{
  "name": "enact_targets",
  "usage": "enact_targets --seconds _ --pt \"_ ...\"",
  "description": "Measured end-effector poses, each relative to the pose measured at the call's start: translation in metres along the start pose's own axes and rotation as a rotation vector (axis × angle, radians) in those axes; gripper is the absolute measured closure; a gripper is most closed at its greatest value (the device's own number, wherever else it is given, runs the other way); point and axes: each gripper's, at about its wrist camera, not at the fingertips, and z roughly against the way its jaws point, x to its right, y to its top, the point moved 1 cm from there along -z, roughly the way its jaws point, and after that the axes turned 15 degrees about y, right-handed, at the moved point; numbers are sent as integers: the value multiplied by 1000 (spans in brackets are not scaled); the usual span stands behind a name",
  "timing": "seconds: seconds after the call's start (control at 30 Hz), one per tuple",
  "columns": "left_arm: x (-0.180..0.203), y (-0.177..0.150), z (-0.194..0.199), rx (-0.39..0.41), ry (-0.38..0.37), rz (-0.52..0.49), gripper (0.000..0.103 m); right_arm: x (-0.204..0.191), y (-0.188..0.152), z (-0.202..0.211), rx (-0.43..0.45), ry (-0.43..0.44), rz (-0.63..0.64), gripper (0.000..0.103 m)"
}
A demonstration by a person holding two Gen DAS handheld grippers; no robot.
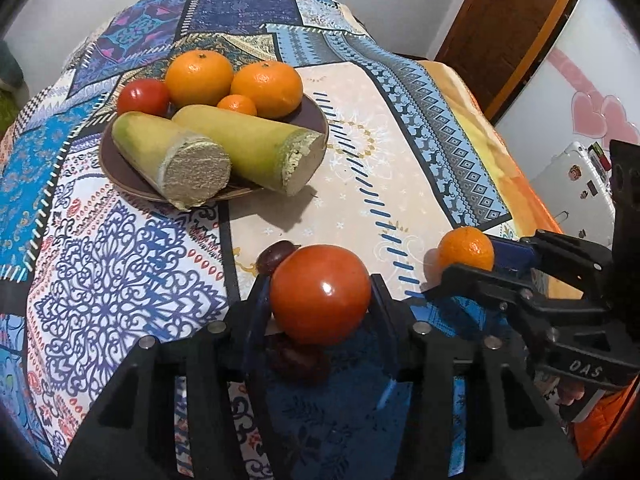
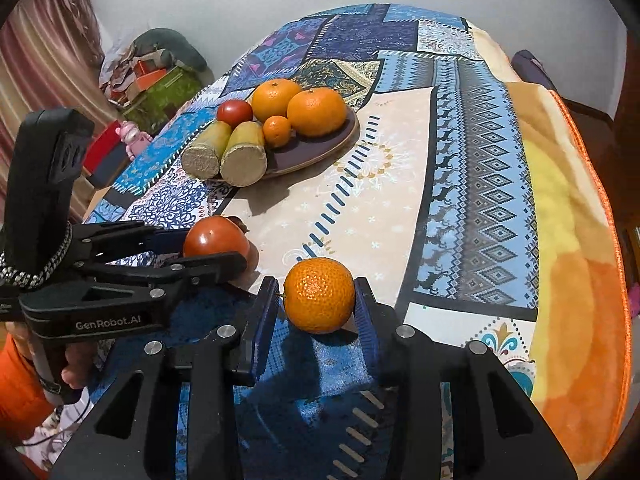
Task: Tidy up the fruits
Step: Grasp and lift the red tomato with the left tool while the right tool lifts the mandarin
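Observation:
My left gripper [image 1: 320, 280] is shut on a red tomato [image 1: 320, 294] just above the patterned cloth, near the table's front. My right gripper [image 2: 318, 286] is shut on a small orange [image 2: 320, 294], its blue pads against both sides. Each view shows the other gripper too: the right gripper [image 1: 468, 258] with its orange [image 1: 466, 248] stands to the right, the left gripper [image 2: 224, 246] with the tomato [image 2: 216, 240] to the left. Farther back, a brown plate [image 1: 314, 118] carries two big oranges, a small orange, a tomato and two cut green-yellow stalk pieces [image 1: 176, 152].
Two dark reddish fruits lie on the cloth by the held tomato, one behind it [image 1: 276, 258] and one under it [image 1: 300, 360]. The table's right edge is draped with an orange blanket [image 2: 580, 240]. A hand in an orange sleeve [image 2: 24, 364] holds the left gripper.

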Motion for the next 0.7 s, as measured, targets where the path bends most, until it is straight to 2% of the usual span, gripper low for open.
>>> enact_targets --seconds 0.17,0.3,0.5,0.7 --pt "-18 -4 17 30 12 39 56 -1 6 4 15 1 7 68" --pt "-42 -4 35 70 51 77 56 -3 17 8 40 -5 20 68" --pt "-81 9 55 126 99 144 56 -9 36 8 71 -12 47 68" --pt "-98 25 66 172 124 166 56 -15 56 2 88 -19 79 68"
